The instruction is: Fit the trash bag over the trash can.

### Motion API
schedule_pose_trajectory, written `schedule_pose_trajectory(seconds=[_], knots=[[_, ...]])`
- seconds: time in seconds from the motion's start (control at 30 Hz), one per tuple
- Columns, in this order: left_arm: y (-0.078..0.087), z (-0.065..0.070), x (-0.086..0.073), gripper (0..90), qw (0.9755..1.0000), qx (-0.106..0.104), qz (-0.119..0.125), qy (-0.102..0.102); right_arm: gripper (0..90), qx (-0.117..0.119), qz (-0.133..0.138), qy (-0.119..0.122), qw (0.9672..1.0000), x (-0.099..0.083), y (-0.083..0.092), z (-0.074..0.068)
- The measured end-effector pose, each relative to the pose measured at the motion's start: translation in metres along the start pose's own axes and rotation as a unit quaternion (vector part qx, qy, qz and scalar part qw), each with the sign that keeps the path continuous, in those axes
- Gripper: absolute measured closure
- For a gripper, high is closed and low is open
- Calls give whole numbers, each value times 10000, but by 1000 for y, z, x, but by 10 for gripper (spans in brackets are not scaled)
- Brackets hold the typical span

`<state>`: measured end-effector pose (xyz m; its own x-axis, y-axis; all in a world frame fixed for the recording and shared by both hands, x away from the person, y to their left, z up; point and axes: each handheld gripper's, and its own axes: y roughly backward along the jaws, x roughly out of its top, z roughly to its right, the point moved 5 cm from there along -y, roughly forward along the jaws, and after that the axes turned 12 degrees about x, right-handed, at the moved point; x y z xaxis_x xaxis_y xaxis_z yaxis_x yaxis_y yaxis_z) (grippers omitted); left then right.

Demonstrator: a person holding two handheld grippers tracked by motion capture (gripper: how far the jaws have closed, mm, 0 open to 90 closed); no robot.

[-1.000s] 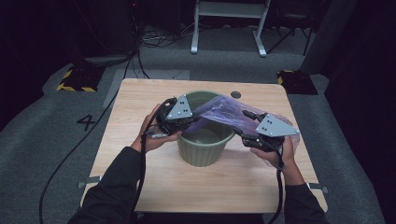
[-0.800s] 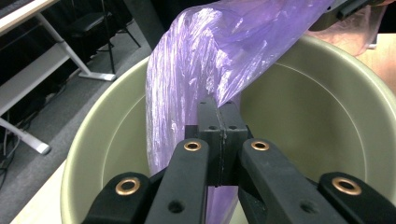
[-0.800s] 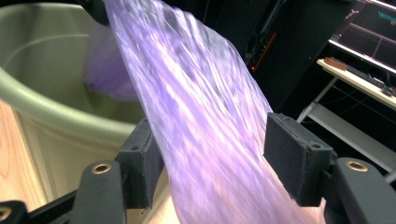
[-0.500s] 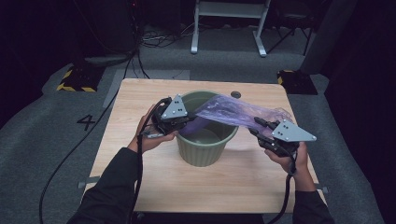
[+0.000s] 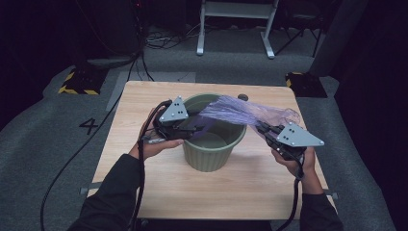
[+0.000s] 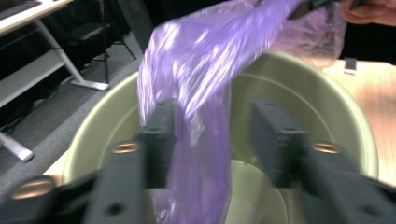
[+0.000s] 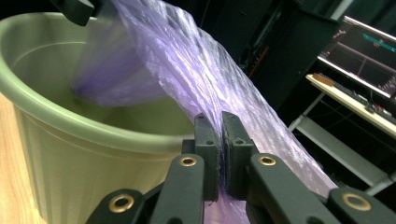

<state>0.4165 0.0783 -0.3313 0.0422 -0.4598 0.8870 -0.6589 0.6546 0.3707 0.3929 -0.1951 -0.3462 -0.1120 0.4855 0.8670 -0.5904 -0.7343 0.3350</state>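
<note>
Purple bag (image 5: 240, 111) stretched over green bucket (image 5: 211, 144)

Right gripper (image 7: 219, 140) jaws, just closing, pinch the bag; left gripper (image 6: 215, 135) jaws, just opening, straddle it inside the rim.

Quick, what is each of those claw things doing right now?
Left gripper: jaws have just opened; the purple bag hangs loose between them.
Right gripper: just closed, clamped on the bag.

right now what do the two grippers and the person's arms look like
Both the left gripper and the right gripper are black, each topped by a grey three-cornered plate with small dark dots, and a black cable trails from each along the forearm. Their fingers are blocky black pads on arms with brass-coloured rivets. The person wears dark long sleeves.
</note>
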Motion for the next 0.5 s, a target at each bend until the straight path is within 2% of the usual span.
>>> schedule_pose_trajectory(seconds=[0.1, 0.2, 0.33, 0.5], knots=[[2, 4, 8, 329, 9998, 167, 54, -21, 879, -4, -99, 164, 9998, 6, -2, -1], [-1, 9, 14, 346, 9999, 90, 38, -136, 878, -14, -137, 235, 9996, 9, -4, -2], [-8, 17, 23, 318, 9997, 45, 7, -230, 876, 20, -202, 342, 9992, 13, -7, -4], [-20, 29, 32, 317, 9993, -137, -24, -352, 871, 47, -280, 545, 9981, 21, -14, -9]])
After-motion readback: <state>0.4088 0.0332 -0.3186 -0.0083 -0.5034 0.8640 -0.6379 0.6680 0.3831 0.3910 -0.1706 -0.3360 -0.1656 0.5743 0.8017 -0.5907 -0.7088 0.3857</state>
